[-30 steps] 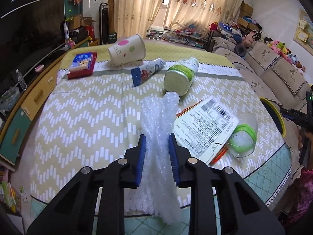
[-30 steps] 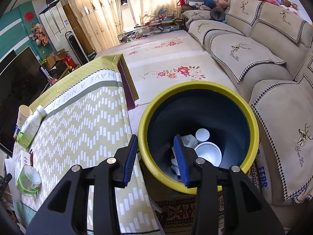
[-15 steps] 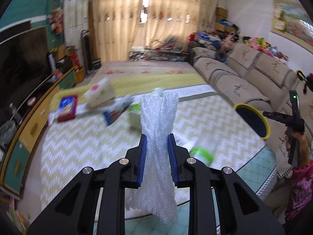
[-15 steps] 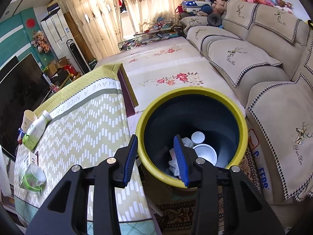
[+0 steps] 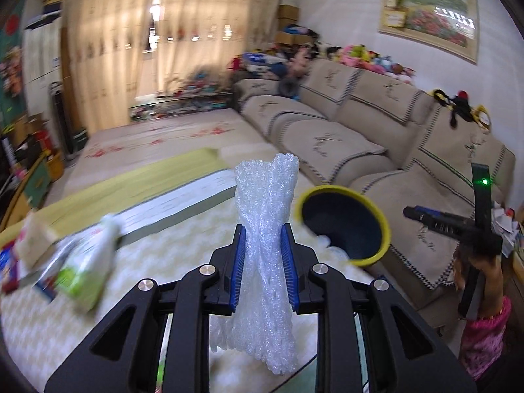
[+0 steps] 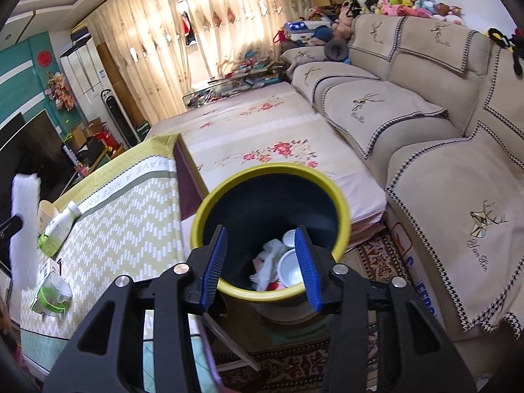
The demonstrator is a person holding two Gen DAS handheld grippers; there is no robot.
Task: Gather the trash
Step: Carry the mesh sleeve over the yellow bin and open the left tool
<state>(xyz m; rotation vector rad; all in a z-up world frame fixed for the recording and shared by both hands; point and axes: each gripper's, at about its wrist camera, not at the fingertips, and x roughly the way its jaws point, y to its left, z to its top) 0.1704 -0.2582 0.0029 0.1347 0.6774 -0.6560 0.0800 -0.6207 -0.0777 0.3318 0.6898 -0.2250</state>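
Above the patterned table (image 5: 183, 255), left gripper (image 5: 262, 258) was clamped on a strip of white bubble wrap (image 5: 265, 262), held upright, both ends sticking out past the blue pads (image 5: 238, 262). Yellow-rimmed bin (image 5: 344, 222) stood beyond the table edge, ahead and to the right of the wrap, next to the sofa (image 5: 376, 137). Right gripper (image 6: 263, 262) hovered over the bin, jaws apart and empty. Bin held a white cup (image 6: 290, 267), a small white lid (image 6: 290, 237) and crumpled paper (image 6: 270, 258). On the table: green-labelled bottle (image 6: 57, 226), paper cup (image 6: 46, 211), clear container with green band (image 6: 54, 294). Left view heavily blurred at the table.
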